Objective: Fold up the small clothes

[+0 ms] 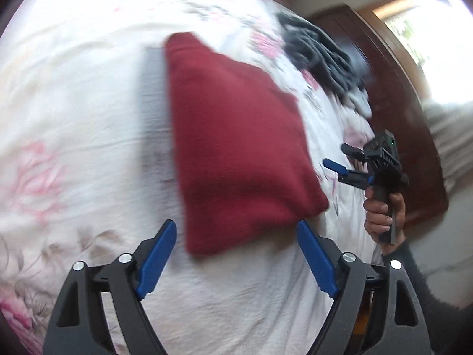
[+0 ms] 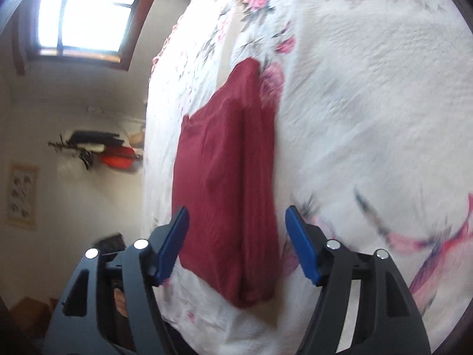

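The folded dark red knit garment (image 1: 236, 142) lies flat on the bed (image 1: 74, 103), which is covered with a white sheet printed with pink flowers. In the left wrist view the garment occupies the middle of the bed, with its long fold line running away from the camera. A pile of grey clothes (image 1: 322, 59) lies farther along the bed, near the dark wooden headboard (image 1: 393, 94) at the bed's far edge.

The left hand-held gripper (image 1: 236, 233) has its blue fingers spread wide. It holds nothing. The near edge of the garment lies between and just beyond its fingertips.

The right hand-held gripper (image 2: 236, 222) likewise has its fingers spread wide and holds nothing. In the right wrist view the garment (image 2: 227, 183) lies between its fingertips, close to the edge of the bed (image 2: 369, 103). In the left wrist view the same gripper (image 1: 348, 162) is held by a hand (image 1: 381, 216) beside the garment's right edge, apart from the fabric.

Both views show motion blur. A window (image 2: 85, 9) with a wooden frame appears beyond the bed.
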{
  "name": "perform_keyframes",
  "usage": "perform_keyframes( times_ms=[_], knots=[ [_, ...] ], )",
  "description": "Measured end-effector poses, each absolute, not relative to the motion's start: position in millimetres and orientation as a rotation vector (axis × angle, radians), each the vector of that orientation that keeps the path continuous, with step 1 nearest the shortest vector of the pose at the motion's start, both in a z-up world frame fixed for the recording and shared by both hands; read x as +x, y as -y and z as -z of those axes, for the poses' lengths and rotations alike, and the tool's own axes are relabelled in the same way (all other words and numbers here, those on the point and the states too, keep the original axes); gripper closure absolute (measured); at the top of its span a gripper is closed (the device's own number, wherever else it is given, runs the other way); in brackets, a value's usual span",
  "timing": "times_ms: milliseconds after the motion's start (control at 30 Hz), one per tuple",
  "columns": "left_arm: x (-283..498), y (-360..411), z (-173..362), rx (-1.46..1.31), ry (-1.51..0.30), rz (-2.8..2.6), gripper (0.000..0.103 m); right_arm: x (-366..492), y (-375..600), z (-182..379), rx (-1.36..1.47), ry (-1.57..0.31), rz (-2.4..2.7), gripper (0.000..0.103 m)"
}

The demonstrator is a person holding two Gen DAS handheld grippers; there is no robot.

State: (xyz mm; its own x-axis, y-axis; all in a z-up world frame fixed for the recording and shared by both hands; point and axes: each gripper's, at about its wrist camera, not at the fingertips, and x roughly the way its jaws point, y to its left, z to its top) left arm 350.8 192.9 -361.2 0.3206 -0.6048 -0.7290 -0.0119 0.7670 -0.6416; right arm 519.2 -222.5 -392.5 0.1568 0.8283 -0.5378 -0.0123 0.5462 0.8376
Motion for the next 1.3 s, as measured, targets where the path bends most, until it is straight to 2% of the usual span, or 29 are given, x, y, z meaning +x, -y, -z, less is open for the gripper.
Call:
perform_keyframes(
  times_ms=[233,600,1033,1100,1133,1233,1300],
  knots=[
    [353.2,-243.1,393.2,-0.846,-1.216,0.411,0.019,580.0,199.5,414.3,0.884,-1.379,-0.771,0.03],
    [388.7,-229.7,423.6,-0.927,-1.243,0.509,0.019,605.7,160.6,417.9,0.748,-1.458,-0.816,0.03],
    [411.7,-171.2,429.6,-0.805,-1.38,0.652,0.021,615.3,123.8,418.0,0.702,-1.49,-0.868,0.029],
    [409.6,-171.9,429.3,-0.792,-1.397,0.612,0.028,616.5,116.7,417.8,0.699,-1.486,-0.87,0.03],
    [404.7,-174.5,429.0,-0.784,-1.403,0.594,0.035,616.0,115.4,418.9,0.695,-1.483,-0.871,0.034],
    [401.7,-180.6,431.3,-0.802,-1.408,0.574,0.05,614.3,111.3,421.3,0.7,-1.475,-0.86,0.059],
    [399.4,-183.4,430.2,-0.811,-1.408,0.571,0.056,611.1,110.8,417.5,0.693,-1.454,-0.856,0.064]
  ],
)
